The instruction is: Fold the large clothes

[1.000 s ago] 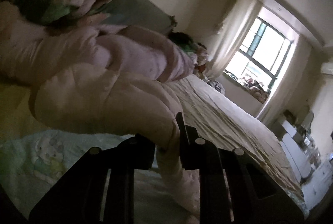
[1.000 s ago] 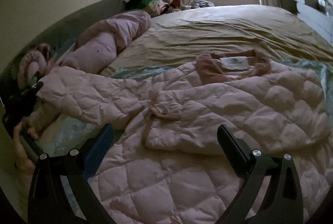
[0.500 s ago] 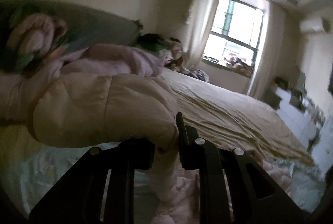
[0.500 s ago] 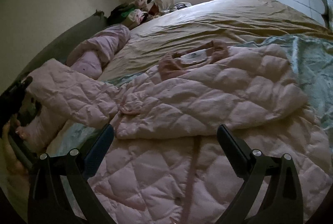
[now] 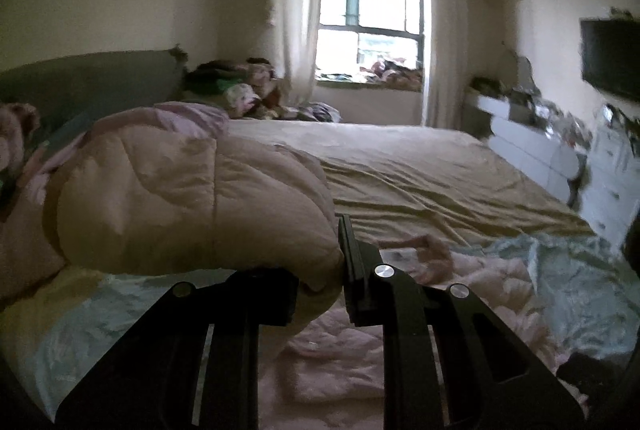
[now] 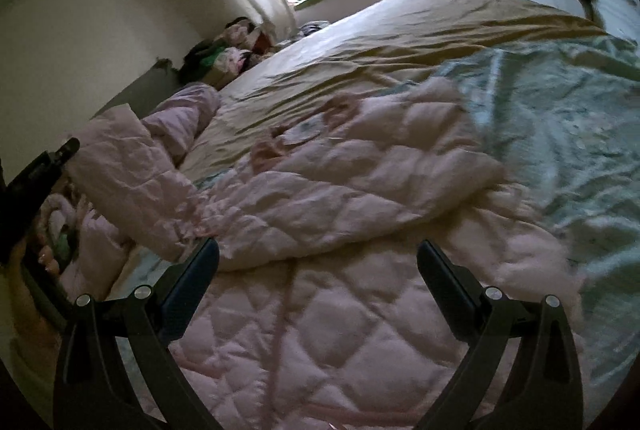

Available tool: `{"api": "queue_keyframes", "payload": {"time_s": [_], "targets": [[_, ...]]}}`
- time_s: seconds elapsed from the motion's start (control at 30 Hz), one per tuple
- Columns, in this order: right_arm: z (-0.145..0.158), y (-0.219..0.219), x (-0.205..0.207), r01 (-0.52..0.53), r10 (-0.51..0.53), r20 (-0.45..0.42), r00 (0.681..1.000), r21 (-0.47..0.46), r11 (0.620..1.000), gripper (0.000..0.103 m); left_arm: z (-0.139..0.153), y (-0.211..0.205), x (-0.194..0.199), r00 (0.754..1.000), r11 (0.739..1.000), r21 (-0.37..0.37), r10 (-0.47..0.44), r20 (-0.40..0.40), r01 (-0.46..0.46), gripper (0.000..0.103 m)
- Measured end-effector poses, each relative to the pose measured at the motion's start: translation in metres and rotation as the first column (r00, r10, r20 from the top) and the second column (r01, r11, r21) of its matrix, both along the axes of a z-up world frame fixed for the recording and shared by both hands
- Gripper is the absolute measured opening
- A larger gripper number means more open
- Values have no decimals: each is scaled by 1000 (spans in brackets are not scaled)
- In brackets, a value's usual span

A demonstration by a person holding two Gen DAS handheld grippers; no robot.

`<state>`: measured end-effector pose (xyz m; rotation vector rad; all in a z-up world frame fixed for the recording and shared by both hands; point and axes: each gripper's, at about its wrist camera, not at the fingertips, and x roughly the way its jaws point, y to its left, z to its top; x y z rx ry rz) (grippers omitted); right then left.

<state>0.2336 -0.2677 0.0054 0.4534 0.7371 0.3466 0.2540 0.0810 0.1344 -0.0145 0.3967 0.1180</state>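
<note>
Left wrist view: the left hand-held gripper (image 5: pixel 322 284) pinches a sleeve (image 5: pixel 192 198) of the pale pink quilted puffer jacket (image 5: pixel 460 270), which hides the pinched end.

Right wrist view: the right hand-held gripper (image 6: pixel 318 270) gapes wide, empty, above the jacket spread on the tan-sheeted bed (image 6: pixel 400 42); motion blurs the jacket's right edge.

big bed (image 6: pixel 420 26) with a tan sheet; pink quilted jacket (image 6: pixel 360 190) spread over a teal blanket (image 6: pixel 560 118); rolled pink duvet (image 6: pixel 180 118) by the headboard

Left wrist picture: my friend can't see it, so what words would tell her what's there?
The left tool pinches a puffy pink coat sleeve and holds it up above a bed. A bright window with white curtains is behind, and white drawers stand at right.
</note>
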Motion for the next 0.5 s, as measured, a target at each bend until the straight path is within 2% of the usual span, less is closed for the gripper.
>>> {"api": "queue_keyframes", "payload": {"time_s": [0.13, 0.23, 0.33, 0.4, 0.5], "targets": [[-11, -34, -2, 78, -78, -29, 997, 12, 997, 99, -24, -38, 20, 992, 994, 36, -104, -73, 106, 11], [-17, -60, -4, 142, -140, -48, 989, 25, 990, 99, -51, -83, 30, 973, 971, 139, -175, -147, 196, 11], [-23, -84, -6, 202, -199, -70, 978, 45, 978, 99, -88, -124, 38, 938, 930, 214, -247, -242, 300, 11], [-27, -93, -7, 222, -217, -83, 973, 55, 973, 99, -116, -142, 42, 914, 917, 214, -263, -310, 337, 11], [-31, -99, -7, 233, -227, -95, 969, 63, 970, 99, -142, -155, 43, 886, 906, 202, -284, -366, 373, 11]]}}
